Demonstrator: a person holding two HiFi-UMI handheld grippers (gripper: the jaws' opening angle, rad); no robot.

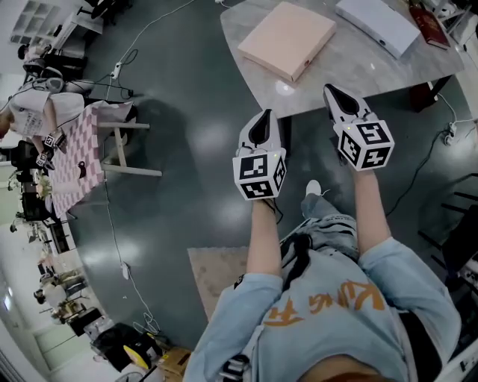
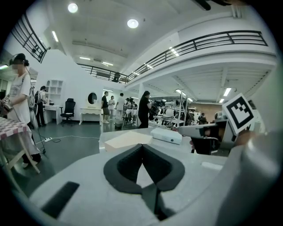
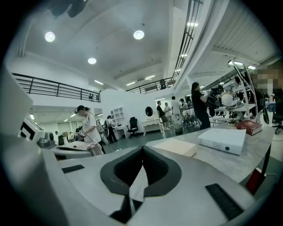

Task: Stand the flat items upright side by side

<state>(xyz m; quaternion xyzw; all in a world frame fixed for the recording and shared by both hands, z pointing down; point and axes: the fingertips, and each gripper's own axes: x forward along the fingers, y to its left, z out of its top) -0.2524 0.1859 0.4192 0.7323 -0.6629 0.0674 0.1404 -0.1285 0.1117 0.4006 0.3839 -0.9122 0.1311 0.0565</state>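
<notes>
On the grey table (image 1: 351, 71) lie three flat items: a beige box (image 1: 287, 37), a white box (image 1: 377, 22) and a dark red book (image 1: 429, 22). My left gripper (image 1: 263, 114) hovers just off the table's near edge, shut and empty. The right gripper (image 1: 329, 90) is over the table's near rim, also shut with nothing in it. In the left gripper view, the beige box (image 2: 128, 139) and white box (image 2: 167, 135) lie beyond the shut left gripper (image 2: 142, 146). The right gripper view shows the beige box (image 3: 174, 146), white box (image 3: 222, 140) and book (image 3: 251, 126) ahead of the right gripper (image 3: 142, 149).
A small table with a checkered cloth (image 1: 75, 160) stands on the dark floor to the left, a person in a white shirt (image 1: 33, 112) beside it. Cables (image 1: 119, 246) trail over the floor. A beige rug (image 1: 220, 280) lies by my feet. People stand in the hall beyond.
</notes>
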